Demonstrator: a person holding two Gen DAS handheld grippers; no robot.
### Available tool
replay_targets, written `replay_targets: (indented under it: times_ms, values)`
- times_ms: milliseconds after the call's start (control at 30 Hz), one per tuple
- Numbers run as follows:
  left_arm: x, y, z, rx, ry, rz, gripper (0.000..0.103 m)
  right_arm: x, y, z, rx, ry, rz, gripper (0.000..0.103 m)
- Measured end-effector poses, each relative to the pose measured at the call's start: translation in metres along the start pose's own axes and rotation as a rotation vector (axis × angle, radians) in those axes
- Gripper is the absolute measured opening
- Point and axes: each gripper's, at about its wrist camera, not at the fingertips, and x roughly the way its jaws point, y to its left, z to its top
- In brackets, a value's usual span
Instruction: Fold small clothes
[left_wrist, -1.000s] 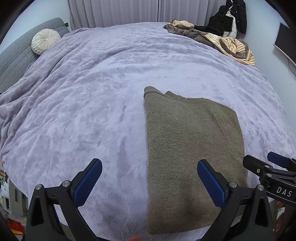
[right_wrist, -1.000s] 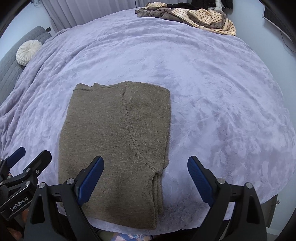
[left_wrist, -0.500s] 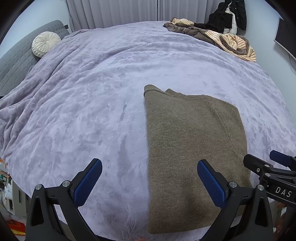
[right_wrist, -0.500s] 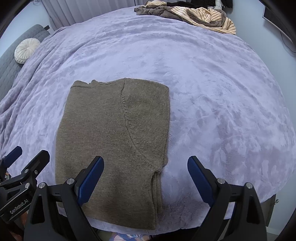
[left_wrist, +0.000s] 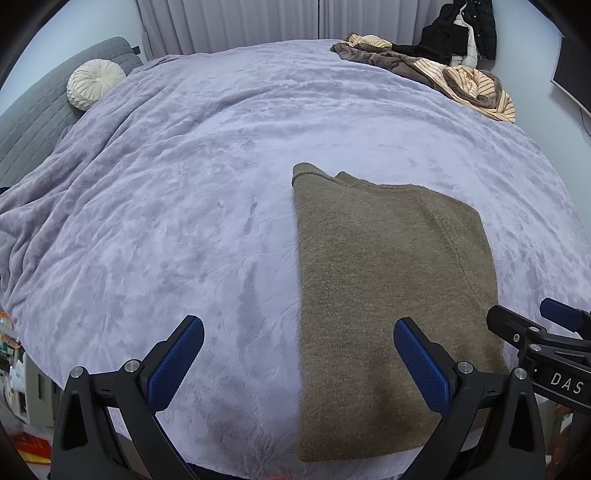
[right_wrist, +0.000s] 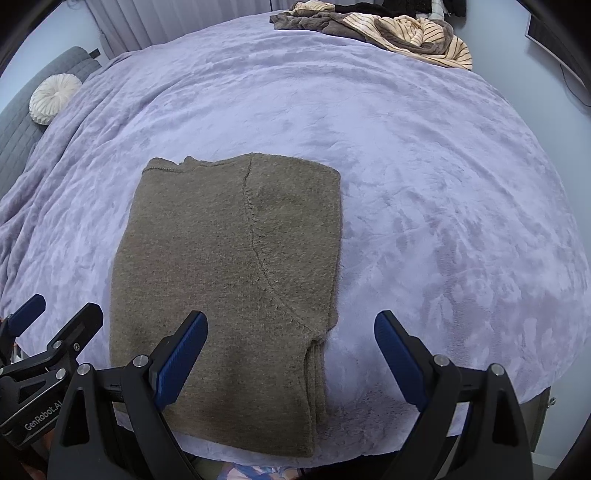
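— Sweater (left_wrist: 388, 295), where is it?
— Folded into an olive-brown rectangle, flat on the lilac blanket (left_wrist: 184, 184) near the bed's front edge.
— And the jaws?
— Left gripper (left_wrist: 295, 365): jaws spread wide, holding nothing, hovering over the sweater's left edge. Right gripper (right_wrist: 291, 362): also gaping and empty (its left pad above the knit, its right pad above bare blanket).
— Anything nearby?
— A round cream cushion (left_wrist: 95, 88) against the grey headboard (left_wrist: 33, 122), and a heap of striped clothes (right_wrist: 399, 35) at the far corner, well apart. Both grippers sit side by side, angled down.
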Motion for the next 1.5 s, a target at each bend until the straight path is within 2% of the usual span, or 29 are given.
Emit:
replay_targets:
  times_ms: [1500]
  values:
    - [0.01,-0.006,0.002,0.01,0.024,-0.009,0.103,0.004,-0.001,0.0,0.01,0.008,-0.003,0.093]
